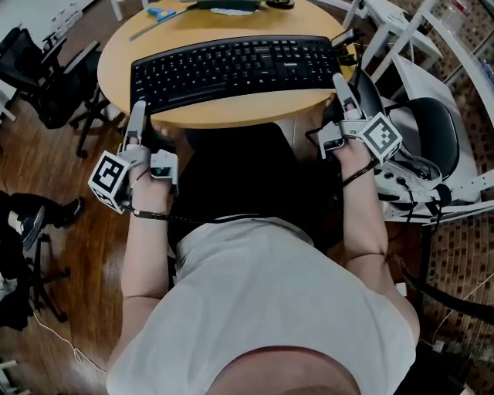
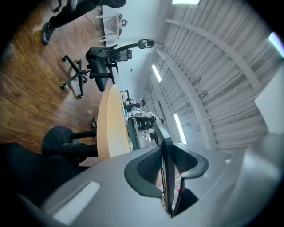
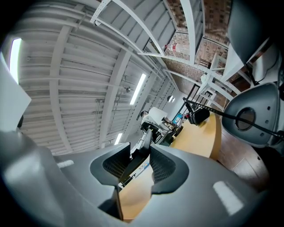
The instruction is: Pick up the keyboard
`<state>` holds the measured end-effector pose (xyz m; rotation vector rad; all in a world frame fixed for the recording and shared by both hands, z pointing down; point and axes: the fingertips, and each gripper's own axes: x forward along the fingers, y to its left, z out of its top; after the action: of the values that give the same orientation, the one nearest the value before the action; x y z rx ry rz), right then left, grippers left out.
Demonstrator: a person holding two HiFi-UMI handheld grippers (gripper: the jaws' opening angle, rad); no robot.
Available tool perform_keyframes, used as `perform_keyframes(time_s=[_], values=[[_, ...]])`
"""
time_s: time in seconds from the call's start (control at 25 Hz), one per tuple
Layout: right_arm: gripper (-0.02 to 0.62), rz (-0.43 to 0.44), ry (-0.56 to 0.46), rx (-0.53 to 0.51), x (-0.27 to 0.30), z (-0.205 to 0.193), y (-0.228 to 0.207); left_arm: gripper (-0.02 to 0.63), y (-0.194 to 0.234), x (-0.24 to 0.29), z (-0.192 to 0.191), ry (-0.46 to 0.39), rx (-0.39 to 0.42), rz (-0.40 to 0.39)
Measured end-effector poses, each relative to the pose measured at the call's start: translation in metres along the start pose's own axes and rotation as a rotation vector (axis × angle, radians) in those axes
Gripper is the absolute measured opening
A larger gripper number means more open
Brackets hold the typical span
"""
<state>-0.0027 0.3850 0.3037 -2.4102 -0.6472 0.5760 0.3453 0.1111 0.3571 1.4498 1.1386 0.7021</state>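
Observation:
The black keyboard (image 1: 231, 68) lies lengthwise across the round wooden table (image 1: 231, 114), held at both short ends. My left gripper (image 1: 139, 109) is shut on its left end. In the left gripper view the keyboard (image 2: 165, 150) shows as a thin black slab pinched between the two ribbed pads of the gripper (image 2: 167, 167). My right gripper (image 1: 340, 82) is shut on the right end. In the right gripper view the keyboard's edge (image 3: 141, 153) sits between that gripper's pads (image 3: 138, 164), with the tabletop (image 3: 199, 137) showing beneath it.
Blue scissors (image 1: 162, 13) and a dark green item (image 1: 231, 5) lie at the table's far side. Black office chairs (image 1: 54, 77) stand on the wooden floor at the left, another chair (image 1: 432, 131) and white frames at the right. The person's body fills the foreground.

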Motion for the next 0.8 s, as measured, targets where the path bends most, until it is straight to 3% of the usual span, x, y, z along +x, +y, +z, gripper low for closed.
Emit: perform_keyframes(time_s=[0.12, 0.64, 0.8], values=[[0.14, 0.022, -0.005, 0.094, 0.0, 0.0001, 0.0079, 0.411, -0.0024, -0.0001, -0.0052, -0.01, -0.007, 0.003], [0.137, 0.03, 0.003, 0.133, 0.0, -0.002, 0.0063, 0.411, -0.0031, -0.0003, -0.0065, -0.021, -0.006, -0.003], [0.137, -0.006, 0.013, 0.127, -0.0007, -0.0051, -0.0007, 0.411, 0.0001, -0.0006, -0.0064, -0.021, -0.011, 0.006]])
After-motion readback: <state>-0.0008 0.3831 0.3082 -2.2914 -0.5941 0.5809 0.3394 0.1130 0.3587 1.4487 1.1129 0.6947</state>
